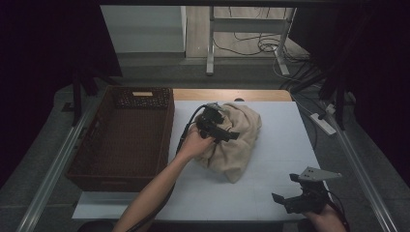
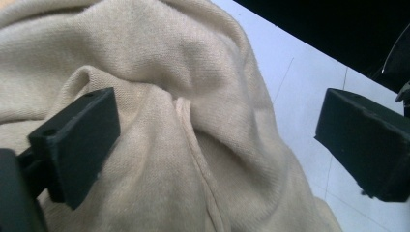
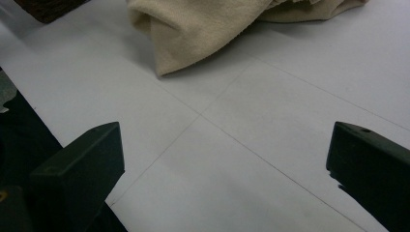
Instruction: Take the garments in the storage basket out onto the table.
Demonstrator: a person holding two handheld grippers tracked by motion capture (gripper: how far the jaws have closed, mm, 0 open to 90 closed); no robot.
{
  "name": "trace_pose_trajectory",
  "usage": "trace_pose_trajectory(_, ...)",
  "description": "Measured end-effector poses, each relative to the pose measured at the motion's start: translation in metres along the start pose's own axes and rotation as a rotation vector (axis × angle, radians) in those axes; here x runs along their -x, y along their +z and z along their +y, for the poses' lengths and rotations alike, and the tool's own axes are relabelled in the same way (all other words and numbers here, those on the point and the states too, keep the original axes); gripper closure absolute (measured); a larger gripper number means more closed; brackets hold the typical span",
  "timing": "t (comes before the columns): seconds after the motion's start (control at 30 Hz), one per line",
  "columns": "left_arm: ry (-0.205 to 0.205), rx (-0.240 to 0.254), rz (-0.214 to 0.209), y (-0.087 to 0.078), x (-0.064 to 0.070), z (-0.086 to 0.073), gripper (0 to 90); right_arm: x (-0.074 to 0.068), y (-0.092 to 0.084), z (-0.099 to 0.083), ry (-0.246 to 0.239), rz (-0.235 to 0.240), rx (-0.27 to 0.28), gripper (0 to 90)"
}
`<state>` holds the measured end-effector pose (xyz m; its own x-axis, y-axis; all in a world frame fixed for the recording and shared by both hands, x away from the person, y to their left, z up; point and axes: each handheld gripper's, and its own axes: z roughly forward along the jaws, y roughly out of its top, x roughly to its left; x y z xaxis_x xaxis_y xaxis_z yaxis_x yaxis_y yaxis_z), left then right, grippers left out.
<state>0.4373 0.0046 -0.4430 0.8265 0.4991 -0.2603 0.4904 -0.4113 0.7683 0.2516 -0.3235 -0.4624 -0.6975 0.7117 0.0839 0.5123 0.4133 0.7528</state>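
With the left gripper (image 1: 227,134) wide open and empty above the beige cloth (image 1: 232,140) heaped in the frame's center, it should pinch a thick fold firmly, while the right gripper (image 1: 286,193), also open and empty, waits at lower right.

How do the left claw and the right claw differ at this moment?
The left claw hangs over the crumpled beige knit cloth with cloth between its wide-apart jaws, pressing on nothing; the right claw sits apart from it, over bare white table sheet. The left is mid-table beside the brown wicker basket; the right is at the near right corner. Both stand open and hold nothing.
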Motion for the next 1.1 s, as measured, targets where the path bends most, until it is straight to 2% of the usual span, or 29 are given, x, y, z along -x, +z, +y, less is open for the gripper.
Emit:
trace_pose_trajectory(0.13,0.025,0.011,0.018,-0.008,0.003,0.000,0.8,0.000,0.000,0.000,0.000,-0.001,-0.002,0.2)
trace_pose_trajectory(0.27,0.037,0.017,0.007,-0.014,0.007,0.001,0.0,0.000,0.000,0.000,-0.001,-0.002,-0.003,0.2)
trace_pose_trajectory(0.4,0.060,0.005,0.015,-0.018,0.011,0.000,0.0,0.000,0.000,0.000,-0.001,-0.003,-0.002,0.2)
trace_pose_trajectory(0.57,0.062,0.002,-0.006,-0.022,0.015,-0.003,0.0,0.000,0.000,0.000,-0.002,-0.002,0.000,0.2)
trace_pose_trajectory(0.8,0.081,-0.006,-0.074,-0.026,0.015,-0.007,0.0,0.000,0.000,0.000,0.002,-0.001,0.000,0.2)
trace_pose_trajectory(0.87,0.086,-0.007,-0.079,-0.029,0.015,-0.008,0.0,0.000,0.000,0.000,0.003,0.000,0.000,0.2)
trace_pose_trajectory(0.97,0.080,0.017,-0.084,-0.034,0.014,-0.011,0.0,0.000,0.000,0.000,0.002,0.000,-0.003,0.2)
trace_pose_trajectory(1.1,0.067,0.021,-0.073,-0.040,0.014,-0.015,0.0,0.000,0.000,0.000,0.004,-0.002,-0.003,0.2)
